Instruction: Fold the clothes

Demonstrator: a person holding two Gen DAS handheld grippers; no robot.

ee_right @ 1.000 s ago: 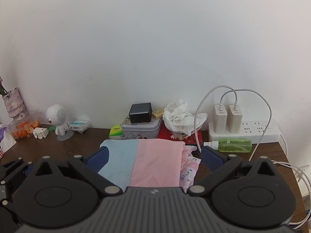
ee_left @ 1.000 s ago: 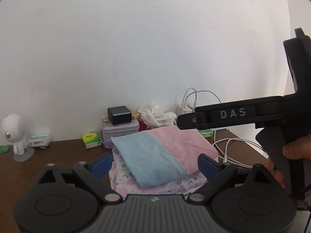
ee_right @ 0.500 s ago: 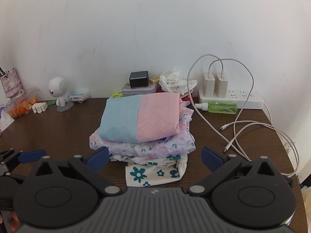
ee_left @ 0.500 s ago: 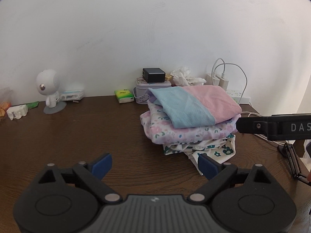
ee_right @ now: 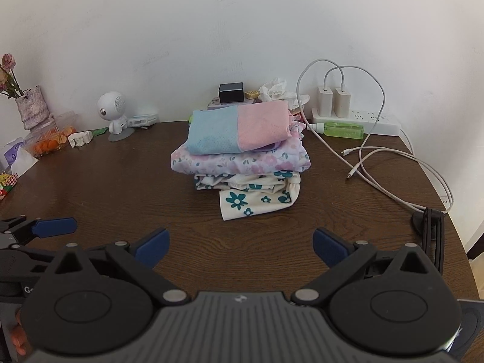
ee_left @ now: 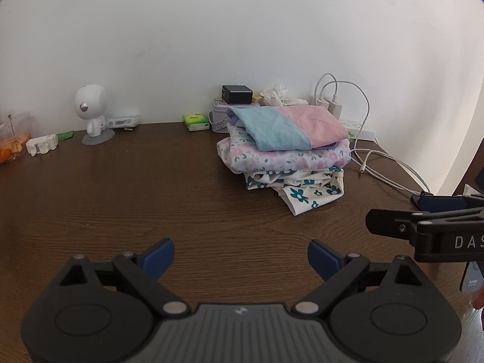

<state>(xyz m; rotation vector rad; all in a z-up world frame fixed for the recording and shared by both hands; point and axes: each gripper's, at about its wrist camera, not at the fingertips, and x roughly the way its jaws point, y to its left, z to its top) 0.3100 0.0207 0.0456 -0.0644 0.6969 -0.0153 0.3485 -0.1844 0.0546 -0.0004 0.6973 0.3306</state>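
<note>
A stack of folded clothes sits on the dark wooden table. A blue-and-pink garment lies on top, over a purple floral piece and a cream piece with teal flowers. The stack also shows in the left wrist view. My left gripper is open and empty, low over the table in front of the stack. My right gripper is open and empty, in front of the stack. Part of the right gripper shows at the right edge of the left wrist view.
Along the wall stand a white robot figure, a tin with a black box, crumpled tissue, a power strip with chargers, a green bottle and a vase. White cables trail across the right side.
Both grippers have pulled back and away from the stack, which now looks smaller and farther. The clothes have not moved. Both stay open.
</note>
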